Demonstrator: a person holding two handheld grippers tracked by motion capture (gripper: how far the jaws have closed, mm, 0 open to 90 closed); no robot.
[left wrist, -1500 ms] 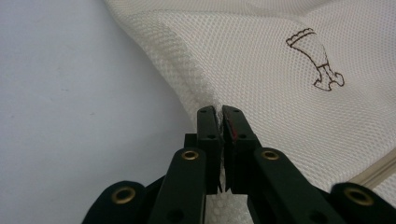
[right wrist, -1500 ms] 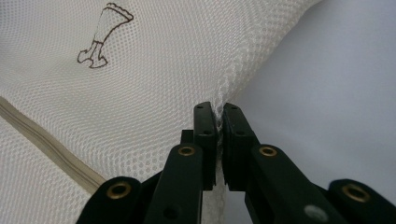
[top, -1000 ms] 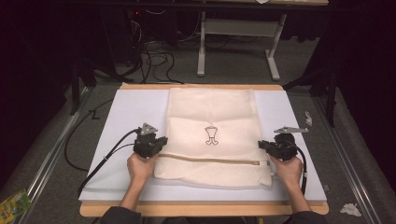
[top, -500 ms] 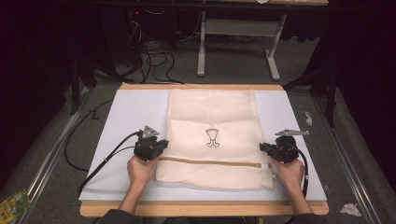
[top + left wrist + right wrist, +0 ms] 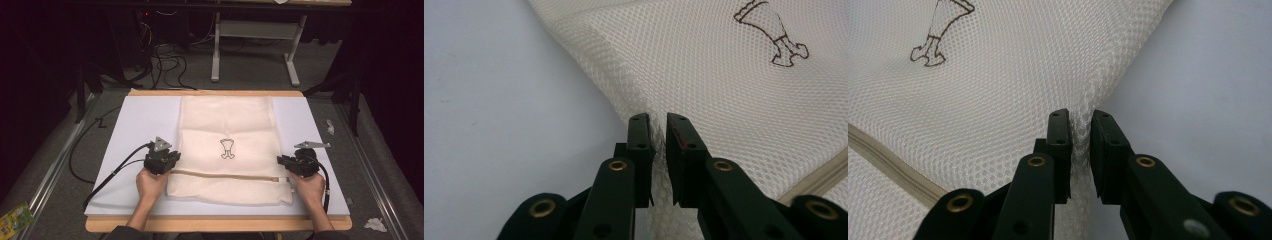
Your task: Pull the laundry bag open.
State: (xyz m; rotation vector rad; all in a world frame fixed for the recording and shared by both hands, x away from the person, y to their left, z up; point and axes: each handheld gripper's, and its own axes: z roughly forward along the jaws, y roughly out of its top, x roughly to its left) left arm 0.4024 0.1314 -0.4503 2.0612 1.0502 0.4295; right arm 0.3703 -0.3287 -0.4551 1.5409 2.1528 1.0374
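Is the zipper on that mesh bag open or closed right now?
Closed, as far as shows: the zipper runs as one unbroken tan line across the mesh bag, with no gap. Its pull end by the right gripper is too small to tell.

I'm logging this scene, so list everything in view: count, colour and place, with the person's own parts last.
mesh bag: one, cream with a small brown emblem and a beige zipper band, flat mid-mat, both side edges pinched.
mat: one, pale lilac-white, covering the table top.
table: one, light wood edge showing around the mat.
cables: several, black, on the grey floor beyond the table.
metal frame: one, grey-white, on the floor behind.
packet: one, yellow-green, floor at lower left.
left gripper: one, black, shut on the bag's left edge.
right gripper: one, black, shut on the bag's right edge.
hands: two, holding the grippers at the near side.
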